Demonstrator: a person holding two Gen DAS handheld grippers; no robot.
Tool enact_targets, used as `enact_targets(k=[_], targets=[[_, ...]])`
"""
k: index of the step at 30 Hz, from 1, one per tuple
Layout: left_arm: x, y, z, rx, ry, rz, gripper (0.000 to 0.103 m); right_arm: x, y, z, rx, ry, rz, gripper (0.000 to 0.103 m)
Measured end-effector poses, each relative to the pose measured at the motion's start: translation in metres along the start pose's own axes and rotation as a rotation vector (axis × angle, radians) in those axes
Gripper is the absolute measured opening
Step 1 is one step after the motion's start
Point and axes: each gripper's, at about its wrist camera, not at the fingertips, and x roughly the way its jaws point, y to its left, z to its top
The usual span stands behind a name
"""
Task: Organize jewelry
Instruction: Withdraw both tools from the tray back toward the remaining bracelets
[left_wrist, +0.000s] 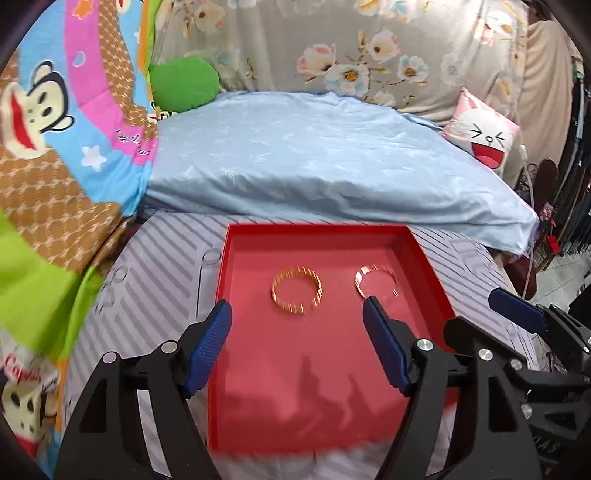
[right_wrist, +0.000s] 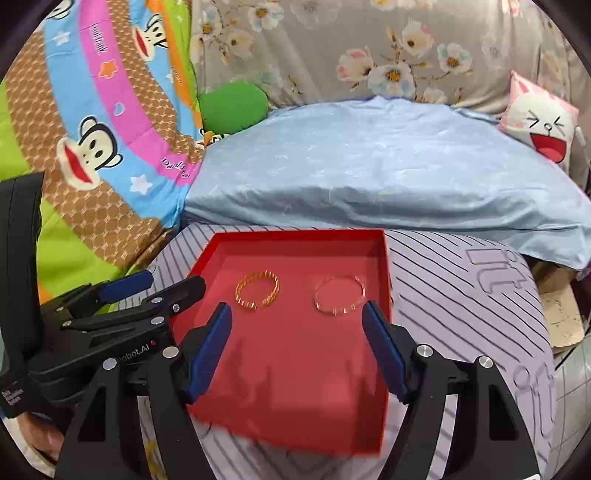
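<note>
A red tray (left_wrist: 424, 266) (right_wrist: 384, 266) lies on a striped grey cover. Two gold bangles lie flat inside it, apart: a thicker coiled one (left_wrist: 296, 290) (right_wrist: 258, 289) on the left and a thinner one (left_wrist: 376, 282) (right_wrist: 339, 294) on the right. My left gripper (left_wrist: 297, 310) is open and empty, just short of the bangles over the tray. My right gripper (right_wrist: 297, 314) is open and empty, also over the tray near the bangles. Each gripper shows in the other's view, the right one in the left wrist view (left_wrist: 517, 310) and the left one in the right wrist view (right_wrist: 125, 288).
A light blue pillow (left_wrist: 314, 162) (right_wrist: 388, 166) lies behind the tray. A colourful monkey-print quilt (left_wrist: 55, 147) (right_wrist: 92, 129) is piled at the left. A green cushion (left_wrist: 183, 83) and a pink-white face cushion (left_wrist: 484, 134) sit at the back. The bed's edge drops off at the right.
</note>
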Motion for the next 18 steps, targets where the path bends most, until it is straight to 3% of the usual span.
enact_targets(k=[8,18], targets=[[-0.063,-0.017,-0.094,0.052,0.016,0.01,0.07,-0.068,0.007,-0.101,0.025,0.049,-0.019,0.073],[-0.09,0.0,-0.193,-0.031,0.104,0.056,0.07,-0.102,0.008,-0.193,0.042,0.129,-0.068,0.073]])
